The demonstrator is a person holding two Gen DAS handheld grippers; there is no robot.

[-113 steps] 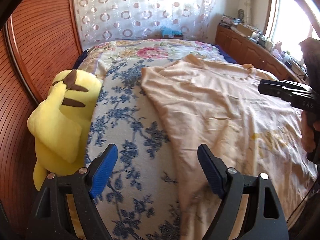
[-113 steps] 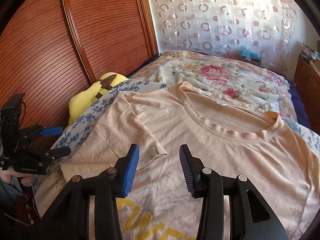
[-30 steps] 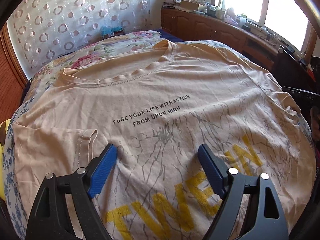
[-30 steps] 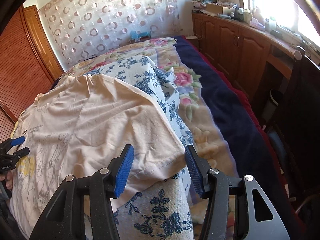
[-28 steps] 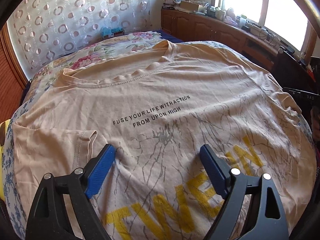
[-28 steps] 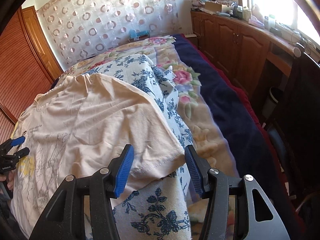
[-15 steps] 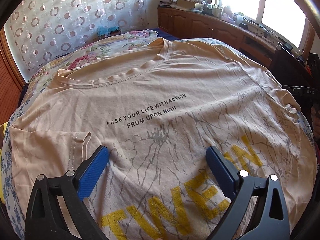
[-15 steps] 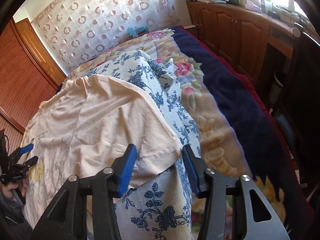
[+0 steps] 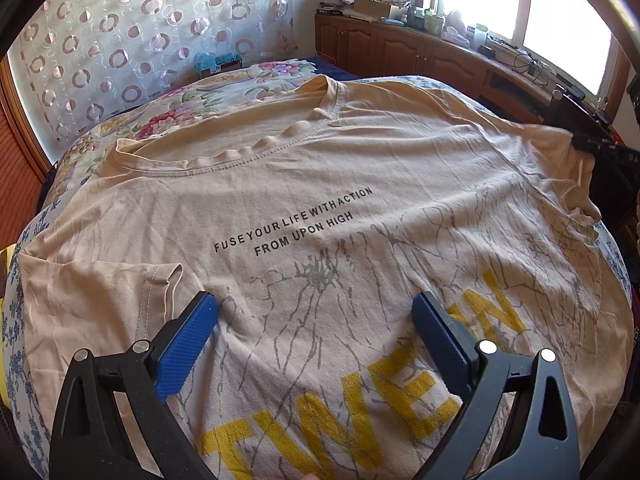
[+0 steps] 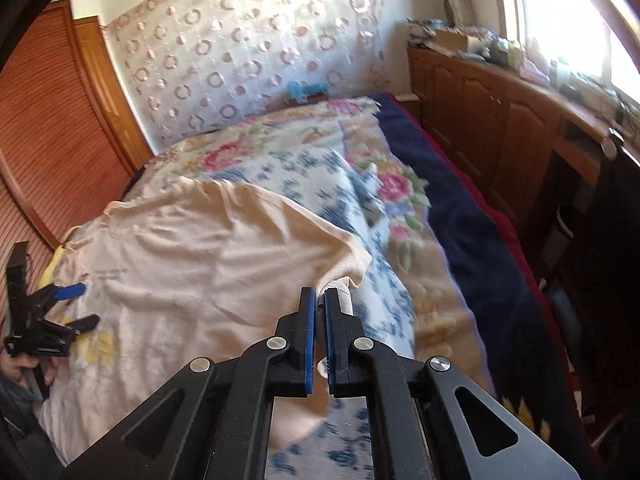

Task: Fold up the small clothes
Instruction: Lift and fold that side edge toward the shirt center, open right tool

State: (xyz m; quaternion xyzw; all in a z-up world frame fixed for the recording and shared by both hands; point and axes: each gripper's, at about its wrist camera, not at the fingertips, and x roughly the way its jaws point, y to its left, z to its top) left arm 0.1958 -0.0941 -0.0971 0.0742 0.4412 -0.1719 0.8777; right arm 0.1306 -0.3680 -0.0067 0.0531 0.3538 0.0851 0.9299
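The right tongs have just been closing and now stand pinched together on the hem of the sleeve of one peach cotton T-shirt; a fold of cloth sits pressed between the two ribbed blue pads and bunches up past their tips. The left tongs are spread wide, with nothing gripped; they hang over the shirt's chest, one blue pad beside the folded-in other sleeve, the other over the yellow lettering. Whether the pads touch the cloth I cannot tell.

The T-shirt lies face up across the bed, its ribbed round neckline toward the far wall. The fabric is soft and lightly creased, printed with two lines of small black text, thin grey crack-like lines and big yellow letters. Under it is a white sheet with blue flowers, then a fuzzy blanket with pink flowers and a dark navy cover along the bed's edge.

In the right wrist view, which is blurred, a hand grips the left tool's black handle. A sheer curtain with ring patterns covers the far wall, slatted reddish wooden doors stand on one side, and a row of brown wooden cabinets runs under the bright window.
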